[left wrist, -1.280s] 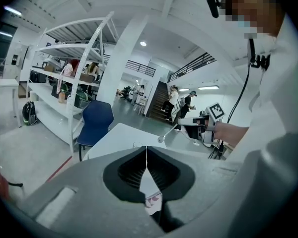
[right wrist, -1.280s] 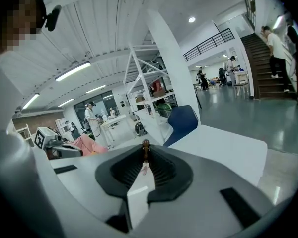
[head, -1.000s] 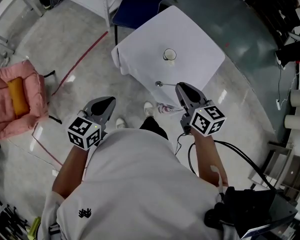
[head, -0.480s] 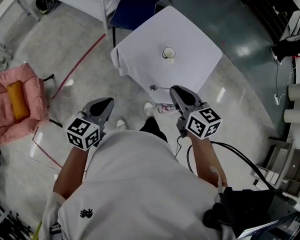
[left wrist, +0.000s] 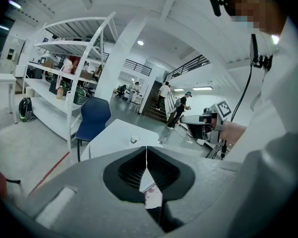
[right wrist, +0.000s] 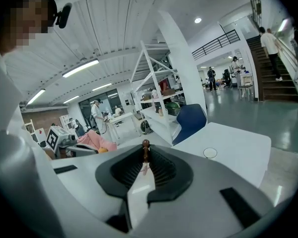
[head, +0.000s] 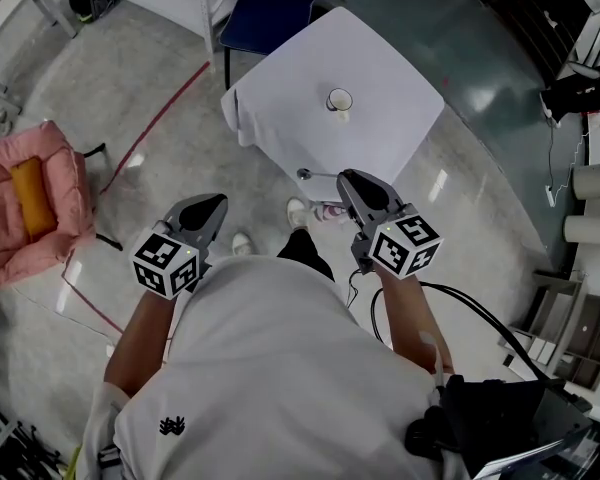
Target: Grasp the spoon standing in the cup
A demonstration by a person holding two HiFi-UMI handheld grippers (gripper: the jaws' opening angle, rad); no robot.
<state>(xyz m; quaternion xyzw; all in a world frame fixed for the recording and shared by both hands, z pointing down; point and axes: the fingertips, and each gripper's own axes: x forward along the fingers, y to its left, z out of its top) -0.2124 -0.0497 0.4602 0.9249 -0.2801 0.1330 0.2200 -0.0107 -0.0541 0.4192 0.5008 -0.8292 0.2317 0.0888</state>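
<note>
**Inspector:** Right gripper (right wrist: 145, 156) is clamped on the slim metal spoon (head: 316, 175). The spoon juts sideways near the front edge of the white-clothed square table (head: 380, 58), well apart from the round white cup (head: 339, 101). Left gripper (left wrist: 146, 151) is closed and empty.

**Reviewer:** Risk?

**Inspector:** The hold looks to be at the handle's very end, so the spoon could pivot or drop.

Both forearms out in front of the torso, elbows bent: left forearm (head: 145, 333) lower left of the head view, right forearm (head: 408, 308) right of centre. Left gripper (head: 218, 201) points to the upper right — jaws together, nothing between them. Right gripper (head: 346, 179) sits slightly higher in frame and points to the upper left — jaws clamped on a spoon (head: 318, 175), which sticks out leftward past the tips. The two grippers are well apart.
</note>
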